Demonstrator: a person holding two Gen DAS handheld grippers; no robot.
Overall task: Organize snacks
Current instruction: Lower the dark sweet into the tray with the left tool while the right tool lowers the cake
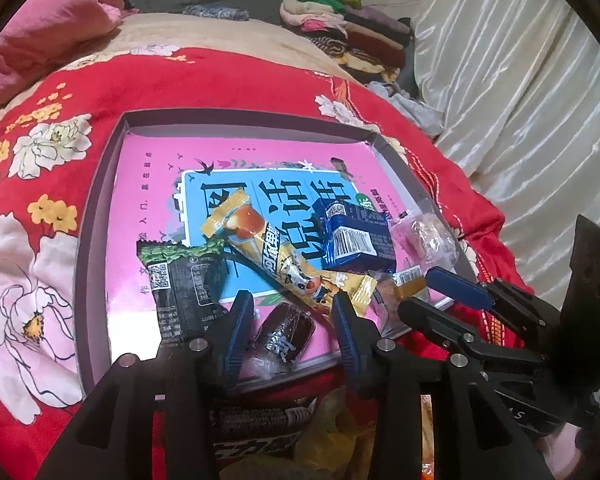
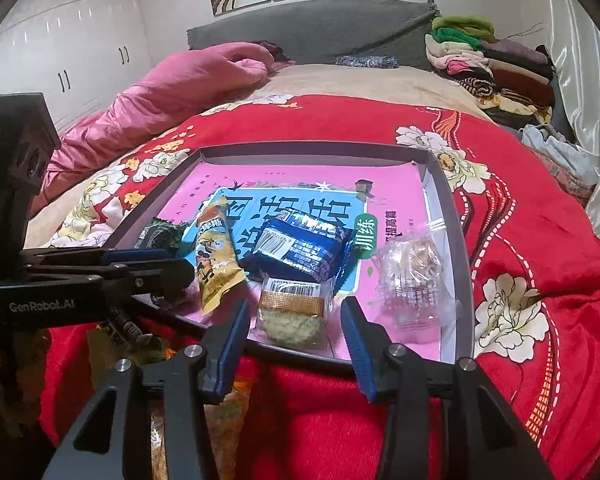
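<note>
A grey shallow box (image 1: 100, 184) (image 2: 448, 208) lined with a pink and blue sheet lies on the red floral bedspread. Inside it lie a black and green packet (image 1: 184, 288), a long yellow packet (image 1: 284, 256) (image 2: 216, 264), a blue packet (image 1: 356, 232) (image 2: 300, 244), a clear-wrapped brown pastry (image 1: 286, 334), a clear-wrapped pale cake (image 2: 294, 316) and a clear bag of sweets (image 2: 412, 276) (image 1: 428, 236). My left gripper (image 1: 292, 316) is open around the brown pastry. My right gripper (image 2: 296, 320) is open, its fingers either side of the pale cake.
Loose snack packets (image 1: 260, 420) and a yellow bag lie on the bedspread below the box's near edge. A pink quilt (image 2: 172, 92) lies at the far left. Folded clothes (image 2: 488, 60) are stacked at the far right by the grey headboard.
</note>
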